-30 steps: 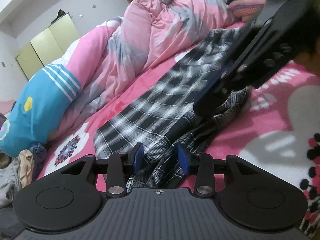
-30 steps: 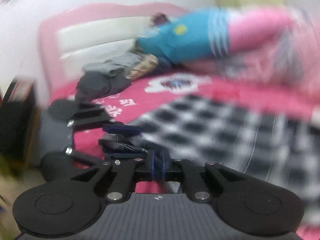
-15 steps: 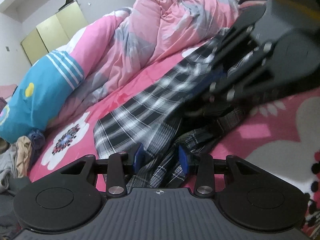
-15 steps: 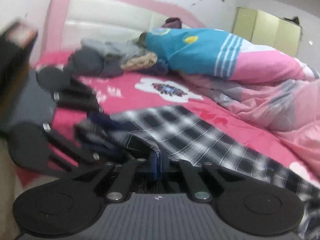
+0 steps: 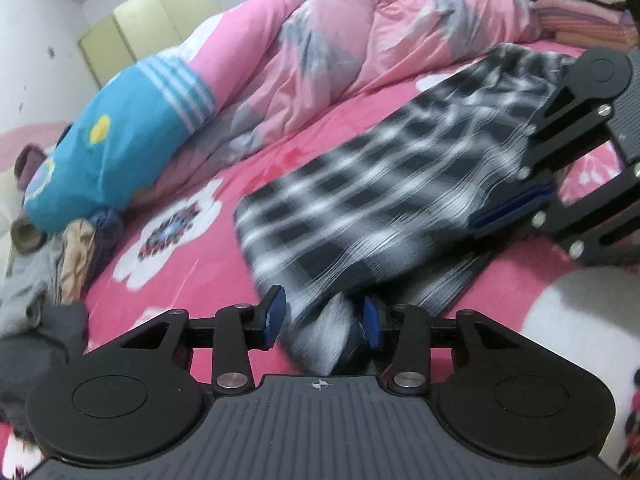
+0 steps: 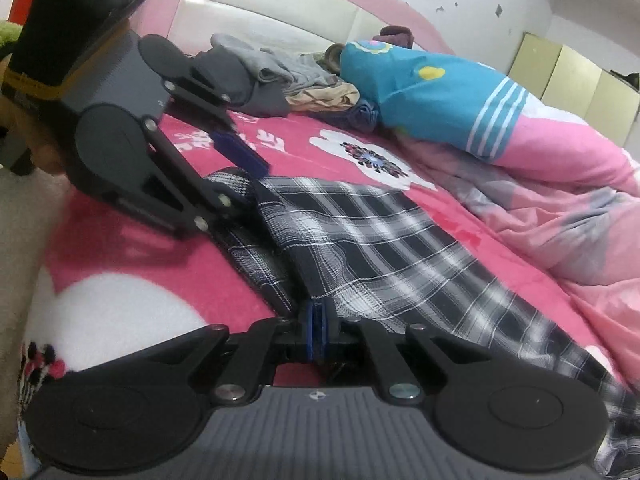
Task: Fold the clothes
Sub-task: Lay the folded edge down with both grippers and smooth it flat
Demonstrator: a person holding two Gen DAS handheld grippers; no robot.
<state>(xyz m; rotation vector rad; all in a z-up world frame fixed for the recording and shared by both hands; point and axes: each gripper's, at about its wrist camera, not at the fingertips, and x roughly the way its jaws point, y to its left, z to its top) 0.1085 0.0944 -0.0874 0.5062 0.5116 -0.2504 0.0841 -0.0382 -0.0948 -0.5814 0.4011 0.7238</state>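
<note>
A black-and-white plaid garment (image 5: 380, 184) lies spread on the pink bed sheet (image 5: 192, 280), with one side folded over itself. My left gripper (image 5: 322, 316) is at its near corner. Its jaws are opening, and the bunched fabric sits loosely between the blue pads. In the right wrist view the left gripper (image 6: 244, 178) has its upper pad lifted off the plaid garment (image 6: 380, 232). My right gripper (image 6: 318, 330) is shut on the garment's edge, low over the bed. The left wrist view shows the right gripper (image 5: 512, 210) pinching that edge.
A pink and grey duvet (image 5: 360, 40) with a blue striped end (image 5: 120, 152) is heaped along the far side. Loose clothes (image 5: 48, 264) are piled near the headboard (image 6: 260, 20). A stack of folded clothes (image 5: 576, 4) sits at the far right.
The right gripper has swung down and to the right with the garment's edge, so the fabric now lies flatter. The left jaws have widened slightly around the bunched corner.
</note>
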